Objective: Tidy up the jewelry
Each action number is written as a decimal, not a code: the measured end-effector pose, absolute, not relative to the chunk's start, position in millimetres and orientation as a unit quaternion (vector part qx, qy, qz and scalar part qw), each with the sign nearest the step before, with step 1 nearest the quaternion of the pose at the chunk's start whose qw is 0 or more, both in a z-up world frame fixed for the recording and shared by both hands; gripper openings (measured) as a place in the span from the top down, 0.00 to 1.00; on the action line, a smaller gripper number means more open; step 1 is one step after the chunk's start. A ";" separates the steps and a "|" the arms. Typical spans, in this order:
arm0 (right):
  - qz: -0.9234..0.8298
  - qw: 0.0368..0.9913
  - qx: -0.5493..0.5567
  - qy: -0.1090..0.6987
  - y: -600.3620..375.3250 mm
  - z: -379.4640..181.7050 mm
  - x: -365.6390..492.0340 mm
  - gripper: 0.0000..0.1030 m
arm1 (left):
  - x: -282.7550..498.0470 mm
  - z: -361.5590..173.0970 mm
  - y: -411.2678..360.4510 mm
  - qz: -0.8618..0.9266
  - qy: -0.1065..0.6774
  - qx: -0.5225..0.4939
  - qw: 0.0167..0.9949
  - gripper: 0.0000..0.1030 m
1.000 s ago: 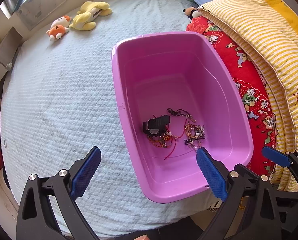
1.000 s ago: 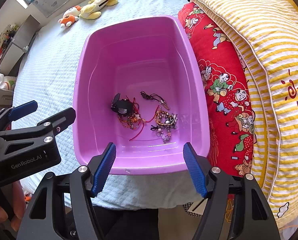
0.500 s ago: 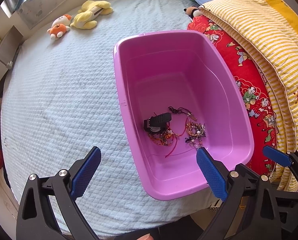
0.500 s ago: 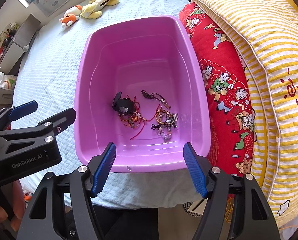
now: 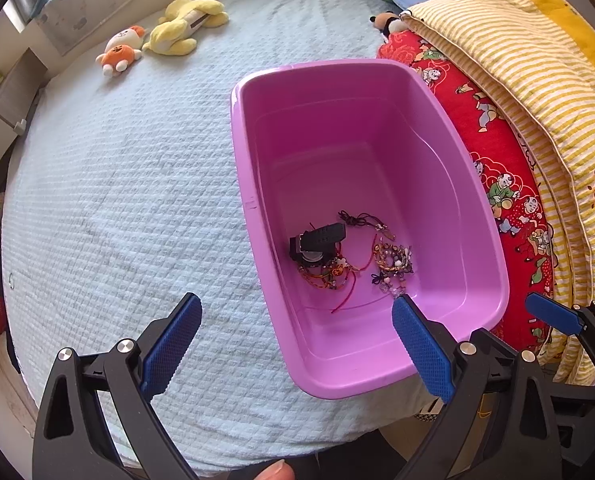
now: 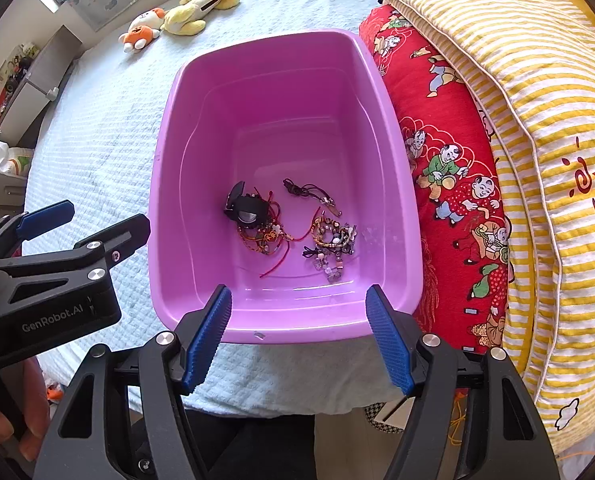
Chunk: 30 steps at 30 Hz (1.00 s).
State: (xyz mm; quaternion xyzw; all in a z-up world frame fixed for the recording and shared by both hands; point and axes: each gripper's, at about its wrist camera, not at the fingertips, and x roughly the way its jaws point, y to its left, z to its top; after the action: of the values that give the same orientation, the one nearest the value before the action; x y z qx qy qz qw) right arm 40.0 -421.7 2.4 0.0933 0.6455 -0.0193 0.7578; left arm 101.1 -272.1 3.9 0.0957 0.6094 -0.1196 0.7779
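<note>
Pale-blue quilted bed [image 5: 109, 208] carries a purple plastic tub [image 6: 285, 128]. Both grippers, left gripper [image 5: 293, 344] and right gripper [image 6: 297, 336], gape wide, empty, at six o'clock. Tangled beaded bracelets and cords [image 6: 297, 232] lie heaped inside the tub, gathered or awaiting sorting.

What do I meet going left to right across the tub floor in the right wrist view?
Black watch → red cord bracelet → beaded bracelets, all inside the pink tub. The dark cord charm overlaps the order, so omitted.
</note>
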 end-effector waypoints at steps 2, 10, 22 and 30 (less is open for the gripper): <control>-0.019 0.758 0.093 0.646 -421.6 2.4 40.1 0.35 | 101.5 3.9 -272.2 -0.119 0.610 0.096 0.777 0.08; -0.019 0.757 0.093 0.646 -422.0 2.2 41.2 0.35 | 101.3 3.5 -272.8 -0.122 0.607 0.098 0.779 0.08; -0.019 0.757 0.093 0.647 -419.2 1.0 41.4 0.35 | 100.6 5.6 -270.4 -0.125 0.602 0.090 0.783 0.09; -0.019 0.757 0.092 0.646 -418.5 0.2 41.5 0.35 | 102.2 2.7 -270.9 -0.120 0.611 0.094 0.777 0.08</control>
State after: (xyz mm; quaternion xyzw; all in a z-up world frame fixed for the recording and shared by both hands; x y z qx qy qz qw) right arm 41.5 -418.5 0.2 0.0923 0.6464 -0.0194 0.7571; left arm 102.2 -270.9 2.7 0.0941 0.6113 -0.1201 0.7766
